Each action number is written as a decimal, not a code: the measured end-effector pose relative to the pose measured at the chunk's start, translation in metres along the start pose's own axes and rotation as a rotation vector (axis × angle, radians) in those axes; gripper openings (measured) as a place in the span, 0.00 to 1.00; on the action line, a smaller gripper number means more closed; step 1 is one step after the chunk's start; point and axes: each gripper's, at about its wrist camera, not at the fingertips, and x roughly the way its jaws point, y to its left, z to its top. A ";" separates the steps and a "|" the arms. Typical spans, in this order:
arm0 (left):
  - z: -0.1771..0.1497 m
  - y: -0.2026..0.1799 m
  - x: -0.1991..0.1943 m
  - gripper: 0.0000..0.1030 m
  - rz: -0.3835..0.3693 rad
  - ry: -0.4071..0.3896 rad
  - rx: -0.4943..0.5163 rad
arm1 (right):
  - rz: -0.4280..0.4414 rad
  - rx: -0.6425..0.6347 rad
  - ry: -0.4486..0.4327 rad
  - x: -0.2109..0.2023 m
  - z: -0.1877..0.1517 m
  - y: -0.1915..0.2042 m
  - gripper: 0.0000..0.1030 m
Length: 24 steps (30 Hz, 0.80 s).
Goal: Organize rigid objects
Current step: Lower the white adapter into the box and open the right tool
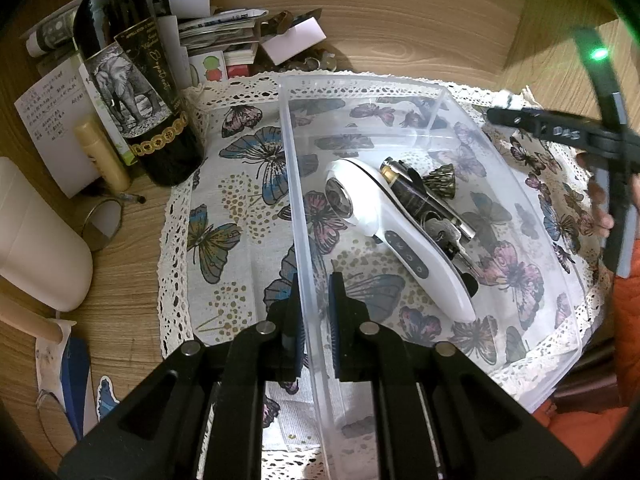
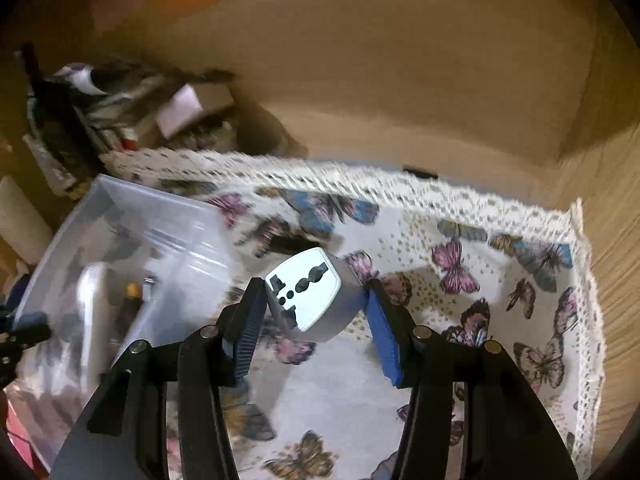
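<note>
Wooden surface under a butterfly cloth (image 2: 460, 216) carries the clear bin (image 1: 532, 216). Left tool (image 1: 314, 320) is pinching the bin's wall (image 1: 308, 240), steadying it. Right tool (image 2: 316, 312) clamps the travel adapter (image 2: 308, 292) above the cloth, beside the bin; I would lower it into free space near the white device (image 1: 400, 240), then release gently.

A lived-in home: a light wooden table (image 1: 400, 20) spread with a lace-edged butterfly-print cloth (image 1: 240, 184), beside a dark wine bottle with an elephant label (image 1: 132, 80), handwritten paper notes (image 1: 52, 112) and stacked papers (image 1: 216, 28).
</note>
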 end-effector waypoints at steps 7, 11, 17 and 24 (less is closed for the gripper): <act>0.000 0.000 0.000 0.08 -0.001 0.000 0.000 | 0.059 -0.072 -0.113 -0.040 0.009 0.038 0.46; 0.000 0.000 0.000 0.08 -0.001 0.000 0.001 | 0.099 -0.123 -0.149 -0.058 0.007 0.059 0.46; 0.000 0.000 0.000 0.08 -0.001 0.000 0.001 | 0.153 -0.193 -0.152 -0.061 0.003 0.089 0.46; 0.000 0.000 0.000 0.08 0.000 -0.001 0.001 | 0.191 -0.245 -0.088 -0.041 -0.004 0.112 0.46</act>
